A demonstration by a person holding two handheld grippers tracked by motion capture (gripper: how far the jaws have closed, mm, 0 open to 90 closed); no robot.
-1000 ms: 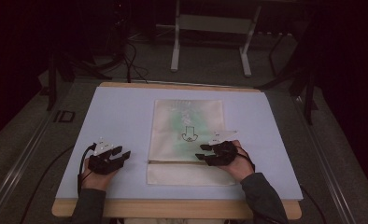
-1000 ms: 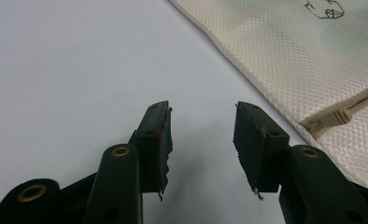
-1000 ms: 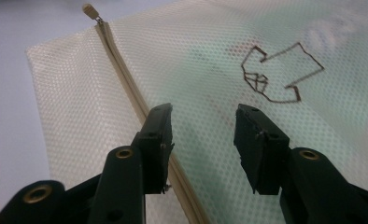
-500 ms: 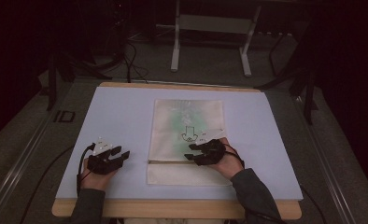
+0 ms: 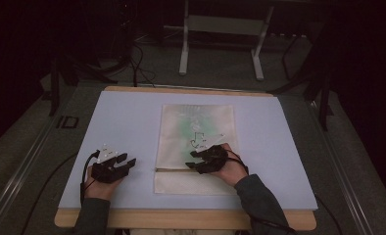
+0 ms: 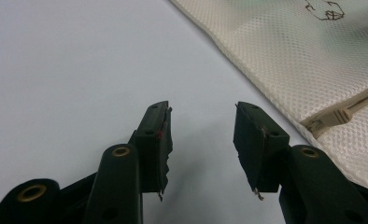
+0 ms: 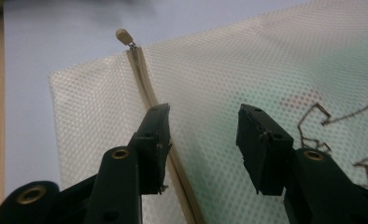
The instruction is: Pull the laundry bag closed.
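From above our side of the table (image 5: pixel 132 117) we look forward and down. Each gripper view sits low and close beside the mesh bag (image 5: pixel 196 137); all three share its zipper (image 7: pixel 147 93).

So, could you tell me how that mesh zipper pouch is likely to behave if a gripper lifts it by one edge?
The mesh zipper pouch lies flat and thin on the table, so it is probably light. Its woven netting looks soft, so it would likely droop rather than hold its shape. The small zipper pull at the pouch's edge might swing loose, and the smooth tabletop may let the pouch slide when pushed.
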